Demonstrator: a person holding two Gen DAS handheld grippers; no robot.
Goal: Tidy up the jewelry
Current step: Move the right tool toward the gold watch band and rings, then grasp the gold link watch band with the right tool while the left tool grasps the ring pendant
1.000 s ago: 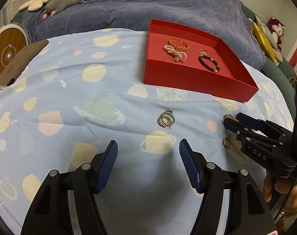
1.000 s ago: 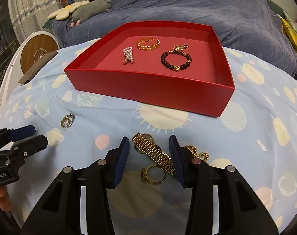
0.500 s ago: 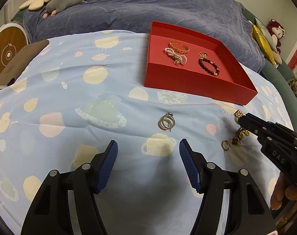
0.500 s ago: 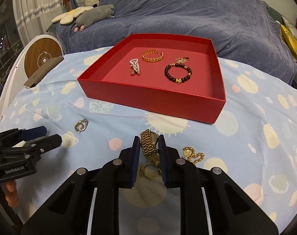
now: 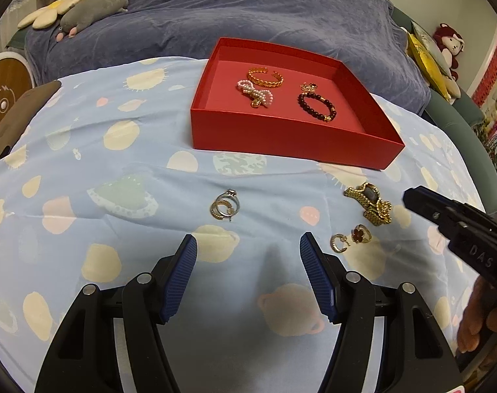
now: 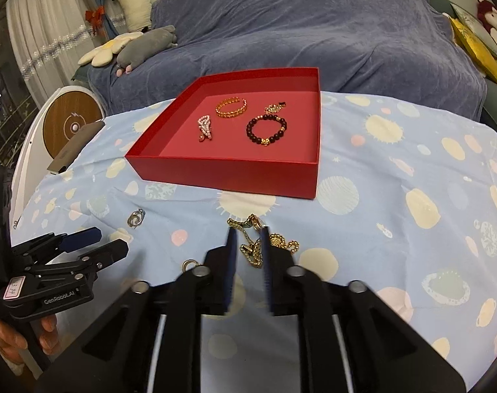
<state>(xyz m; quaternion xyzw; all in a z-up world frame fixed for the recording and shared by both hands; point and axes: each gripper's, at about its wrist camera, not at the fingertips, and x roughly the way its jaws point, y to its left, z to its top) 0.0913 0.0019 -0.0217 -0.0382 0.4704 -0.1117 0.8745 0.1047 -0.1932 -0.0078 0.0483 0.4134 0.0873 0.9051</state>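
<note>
A red tray (image 5: 281, 150) (image 6: 215, 170) on the patterned cloth holds a gold bangle (image 5: 265, 77), a pearl piece (image 5: 255, 93), a dark bead bracelet (image 5: 316, 106) and a small gold charm (image 6: 274, 108). A gold watch (image 5: 368, 203) (image 6: 253, 249) lies on the cloth with a chain (image 6: 284, 242) beside it. My right gripper (image 6: 248, 245) is nearly shut and empty, raised just behind the watch. Two rings (image 5: 349, 237) lie near it. A silver-gold ring cluster (image 5: 224, 205) (image 6: 136, 218) lies ahead of my open, empty left gripper (image 5: 248, 252).
A blue-covered sofa (image 5: 248, 9) with plush toys (image 5: 81, 9) stands behind the table. A brown flat object (image 5: 16, 114) lies at the cloth's left edge. A round white-and-wood device (image 6: 71, 124) stands left of the table.
My right gripper closed on the gold watch, then pulled back and up; the watch has slipped out and lies on the cloth. My left gripper stayed open in place.
</note>
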